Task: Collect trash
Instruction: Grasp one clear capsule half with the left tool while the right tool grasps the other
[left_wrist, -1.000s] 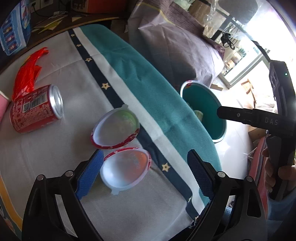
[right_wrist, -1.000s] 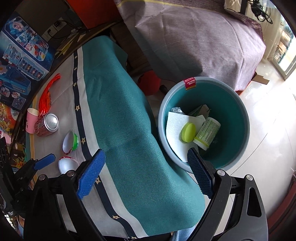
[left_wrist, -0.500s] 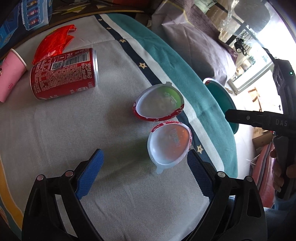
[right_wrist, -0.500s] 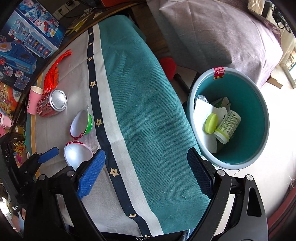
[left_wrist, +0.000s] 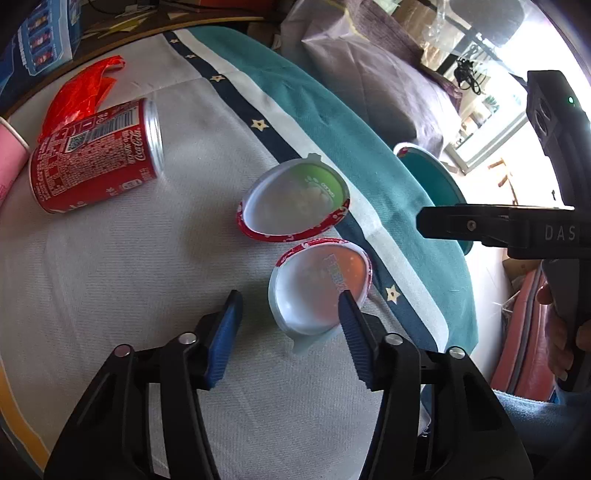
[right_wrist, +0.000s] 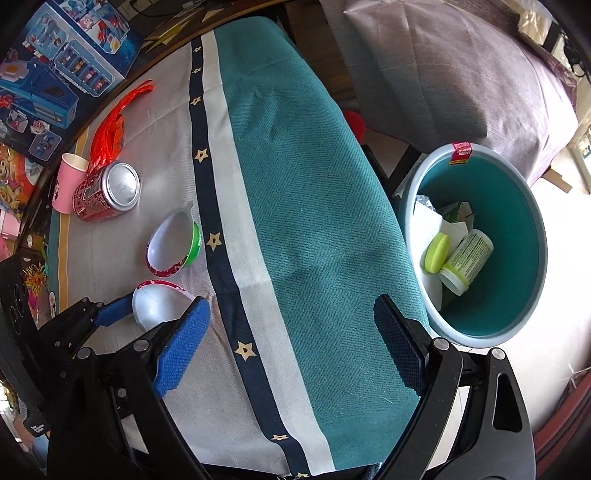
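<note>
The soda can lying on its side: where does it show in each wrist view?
Left wrist: the red soda can lies at upper left, silver end facing right.
Right wrist: the same can sits at left, silver end toward the camera, beside the pink cup.
Shared landmark: the green-backed lid lies just past the can in both.

Both wrist views downward, sharing tablecloth (left_wrist: 110, 258) (close).

Red soda can (left_wrist: 96, 158) with white lettering, red-rimmed white cup (left_wrist: 319, 291) between blue-padded jaws, green-sided cup (left_wrist: 295, 199) beyond them, teal bin (right_wrist: 480, 251), teal, white and navy star-patterned tablecloth (right_wrist: 295, 206).
</note>
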